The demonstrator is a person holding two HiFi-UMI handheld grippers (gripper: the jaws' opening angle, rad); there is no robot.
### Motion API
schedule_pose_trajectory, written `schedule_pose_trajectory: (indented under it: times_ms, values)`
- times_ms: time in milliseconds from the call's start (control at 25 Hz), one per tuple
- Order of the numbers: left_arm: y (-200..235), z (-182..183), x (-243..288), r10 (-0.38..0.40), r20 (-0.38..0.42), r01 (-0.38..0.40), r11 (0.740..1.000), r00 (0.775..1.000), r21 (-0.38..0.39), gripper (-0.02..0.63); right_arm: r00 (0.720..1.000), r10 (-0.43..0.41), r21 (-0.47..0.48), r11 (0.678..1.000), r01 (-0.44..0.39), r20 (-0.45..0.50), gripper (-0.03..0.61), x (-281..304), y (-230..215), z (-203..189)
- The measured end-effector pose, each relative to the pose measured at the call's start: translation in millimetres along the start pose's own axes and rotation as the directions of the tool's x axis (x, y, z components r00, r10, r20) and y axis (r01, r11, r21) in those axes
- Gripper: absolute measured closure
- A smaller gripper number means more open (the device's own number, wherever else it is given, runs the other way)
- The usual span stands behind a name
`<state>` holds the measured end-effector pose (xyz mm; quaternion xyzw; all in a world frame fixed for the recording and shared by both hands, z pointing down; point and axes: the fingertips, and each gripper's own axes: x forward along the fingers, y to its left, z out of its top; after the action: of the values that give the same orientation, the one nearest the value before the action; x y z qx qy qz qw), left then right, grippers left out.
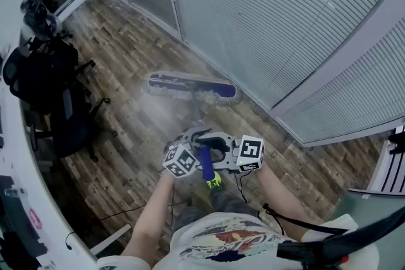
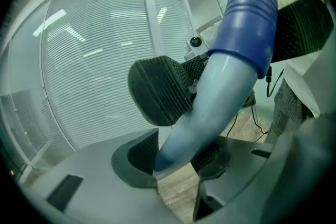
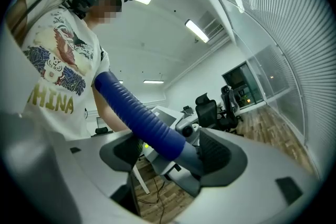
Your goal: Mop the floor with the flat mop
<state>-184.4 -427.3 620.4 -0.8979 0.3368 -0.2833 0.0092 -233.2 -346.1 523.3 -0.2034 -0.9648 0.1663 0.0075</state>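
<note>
The wood-plank floor (image 1: 120, 155) fills the head view, bounded by a glass wall (image 1: 272, 16) with horizontal blinds. Black office chairs (image 1: 44, 85) stand at its left edge. The flat mop (image 1: 190, 86) rests with its long, narrow head flat on the planks just beside the glass; the pad is purple-blue on top with a pale fringe round its edge. A pale grey-blue shaft (image 2: 210, 107) runs from the head up toward the person and ends in a ribbed blue grip (image 3: 139, 115). The left gripper (image 2: 178, 157) is clamped on the pale shaft, and the right gripper (image 3: 176, 153) is clamped where the ribbed grip meets the shaft, the two close together
</note>
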Motion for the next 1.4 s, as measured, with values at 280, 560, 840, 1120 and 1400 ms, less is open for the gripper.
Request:
schedule_pose_trajectory:
  times_ms: [280, 560, 840, 1120, 1400]
  values:
    - [-64, -1, -45, -0.002, 0.023, 0.002, 1.000, 1.000, -0.015, 0.485, 1.000, -0.015, 0.003, 1.000, 0.015, -0.012, 0.270, 23, 72, -18]
    - [-192, -16, -120, -0.023, 0.059, 0.025, 1.000, 0.998, -0.018, 0.485, 0.998, -0.065, 0.000, 0.998, 0.065, -0.017, 0.270, 63, 204, -70]
    - [-340, -33, -211, -0.048, 0.091, 0.048, 0.999, 0.995, -0.001, 0.483, 0.994, -0.109, -0.002, 0.994, 0.108, -0.029, 0.270, 113, 359, -129]
    - [-446, -36, -270, -0.080, 0.097, 0.081, 0.997, 0.992, -0.003, 0.483, 0.990, -0.140, 0.007, 0.990, 0.140, -0.021, 0.270, 137, 470, -160]
    - [-510, -27, -298, -0.094, 0.106, 0.097, 0.995, 0.990, -0.015, 0.480, 0.985, -0.173, 0.011, 0.985, 0.173, -0.001, 0.271, 140, 537, -174]
